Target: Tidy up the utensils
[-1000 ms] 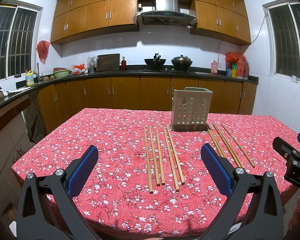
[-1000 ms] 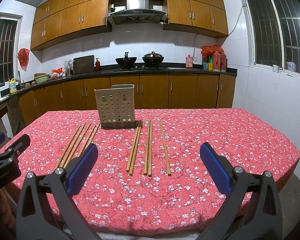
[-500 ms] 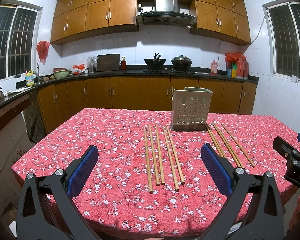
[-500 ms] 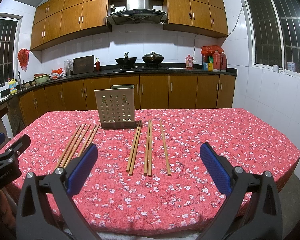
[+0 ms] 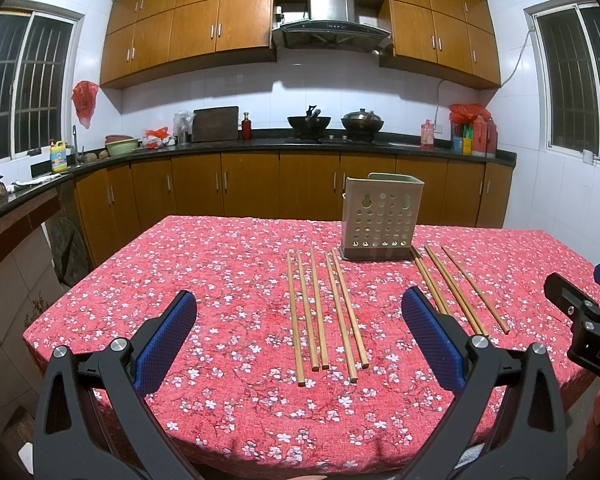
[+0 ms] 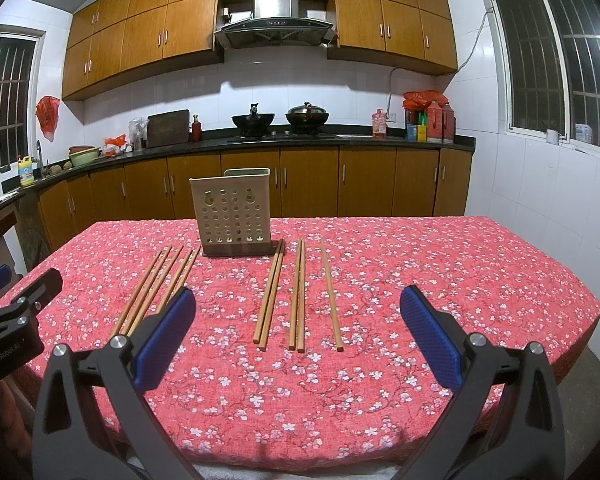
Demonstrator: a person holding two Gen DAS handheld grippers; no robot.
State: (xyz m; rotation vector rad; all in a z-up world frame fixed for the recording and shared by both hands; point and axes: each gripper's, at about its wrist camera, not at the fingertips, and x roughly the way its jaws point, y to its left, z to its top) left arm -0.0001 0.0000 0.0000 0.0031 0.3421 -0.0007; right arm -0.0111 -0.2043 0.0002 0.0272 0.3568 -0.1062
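Both grippers, left gripper and right gripper, gape empty; chopsticks beside holder, its inside hidden.

White letters "DAS" show on the right gripper, right of the left fingers. "GenRobot.AI" stands on the left gripper, left of the right fingers.

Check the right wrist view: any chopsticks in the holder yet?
No. The perforated holder shows nothing above its rim, and the chopsticks lie flat on the tablecloth.
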